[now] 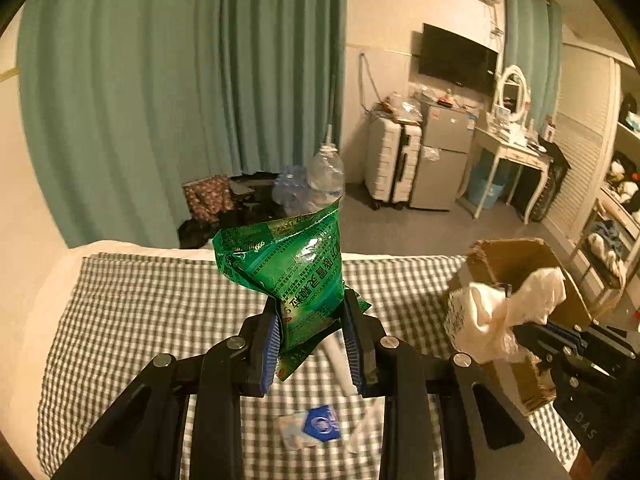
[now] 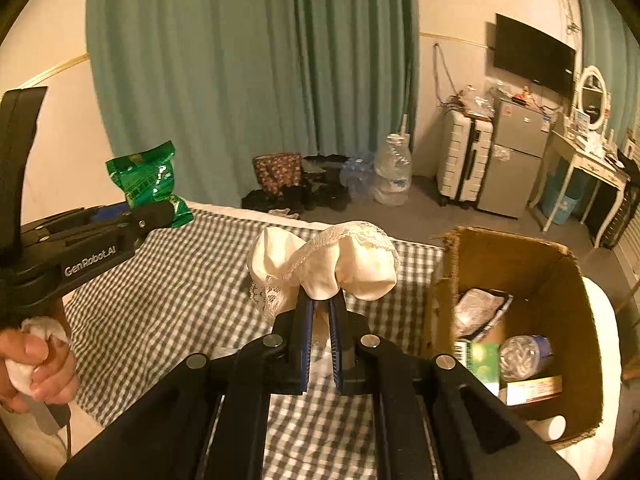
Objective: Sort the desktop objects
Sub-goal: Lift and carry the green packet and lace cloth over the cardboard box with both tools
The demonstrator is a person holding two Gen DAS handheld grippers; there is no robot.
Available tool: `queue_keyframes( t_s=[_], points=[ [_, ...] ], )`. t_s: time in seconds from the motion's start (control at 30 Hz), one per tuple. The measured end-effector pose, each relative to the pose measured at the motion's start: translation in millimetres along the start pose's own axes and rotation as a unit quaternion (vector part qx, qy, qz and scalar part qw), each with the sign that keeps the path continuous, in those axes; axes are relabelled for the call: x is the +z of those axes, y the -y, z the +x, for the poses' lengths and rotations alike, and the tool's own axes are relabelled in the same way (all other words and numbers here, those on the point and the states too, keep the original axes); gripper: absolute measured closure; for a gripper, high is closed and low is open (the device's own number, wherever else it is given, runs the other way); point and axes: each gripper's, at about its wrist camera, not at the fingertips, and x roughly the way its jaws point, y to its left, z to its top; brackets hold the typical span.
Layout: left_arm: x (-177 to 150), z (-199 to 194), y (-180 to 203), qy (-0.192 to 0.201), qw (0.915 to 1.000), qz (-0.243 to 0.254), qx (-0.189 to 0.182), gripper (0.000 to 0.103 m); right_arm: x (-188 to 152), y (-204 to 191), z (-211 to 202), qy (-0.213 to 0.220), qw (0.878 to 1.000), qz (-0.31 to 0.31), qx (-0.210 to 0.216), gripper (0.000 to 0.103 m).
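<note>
Left claw (image 1: 310, 330) clamped on green packet (image 1: 286, 272) above checked bed (image 1: 160, 304); right claw (image 2: 319, 322) pinching cream lace cloth (image 2: 324, 258), cardboard box (image 2: 576, 280) right.

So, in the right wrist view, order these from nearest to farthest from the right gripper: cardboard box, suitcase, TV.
1. Cardboard box, just to the right gripper's right, on the bed.
2. Suitcase, across the floor, right of centre.
3. TV, up on the far wall.
</note>
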Motion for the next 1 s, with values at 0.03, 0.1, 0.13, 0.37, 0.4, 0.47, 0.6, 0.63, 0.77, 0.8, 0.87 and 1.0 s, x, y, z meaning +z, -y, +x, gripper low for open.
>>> queue_keyframes(
  t_s=[0.03, 0.1, 0.13, 0.37, 0.4, 0.47, 0.6, 0.63, 0.77, 0.8, 0.87, 1.0],
  points=[
    [0.2, 0.2, 4.7, 0.001, 1.0000, 0.004, -0.003, 0.074, 0.3, 6.1, -2.4, 0.003, 1.000, 0.006, -0.007, 0.095],
    [1.3, -0.2, 17.8, 0.003, 0.9998, 0.015, -0.011, 0.074, 2.4, 12.7, -8.6, 0.009, 1.000, 0.012, -0.015, 0.095],
    [2.4, 0.0, 22.7, 0.002, 0.9997, 0.018, -0.015, 0.074, 3.1, 18.3, -12.3, 0.012, 1.000, 0.016, -0.021, 0.095],
    [15.7, -2.0, 61.2, 0.011, 0.9991, 0.030, -0.028, 0.074, 2.9, 47.4, -33.2, 0.022, 0.998, 0.021, -0.051, 0.095],
    [17.4, -2.8, 65.5, 0.016, 0.9991, 0.031, -0.023, 0.074, 2.6, 53.5, -36.0, 0.022, 0.998, 0.025, -0.055, 0.095],
    [21.1, -6.2, 78.0, 0.025, 0.9989, 0.032, -0.021, 0.074, 1.4, 64.3, -42.1, 0.026, 0.997, 0.030, -0.065, 0.095],
    [25.2, -3.6, 97.1, 0.033, 0.9978, 0.046, -0.036, 0.074, 1.4, 81.1, -46.0, 0.031, 0.995, 0.038, -0.082, 0.095],
    [25.8, -1.7, 102.9, 0.033, 0.9976, 0.048, -0.037, 0.074, 1.0, 86.4, -47.4, 0.033, 0.995, 0.042, -0.083, 0.095],
    [30.1, 11.6, 128.6, 0.025, 0.9968, 0.054, -0.053, 0.074, -2.3, 102.5, -49.4, 0.034, 0.994, 0.039, -0.093, 0.095],
    [30.8, 14.2, 135.8, 0.022, 0.9966, 0.054, -0.057, 0.074, -4.7, 104.7, -49.7, 0.034, 0.994, 0.035, -0.099, 0.095],
    [31.7, 21.7, 150.2, 0.018, 0.9956, 0.062, -0.068, 0.074, -9.6, 111.5, -49.0, 0.031, 0.993, 0.027, -0.113, 0.095],
    [34.1, 35.8, 179.1, 0.007, 0.9932, 0.075, -0.089, 0.074, -16.9, 129.6, -45.6, 0.021, 0.991, 0.047, -0.124, 0.095]
  ],
)
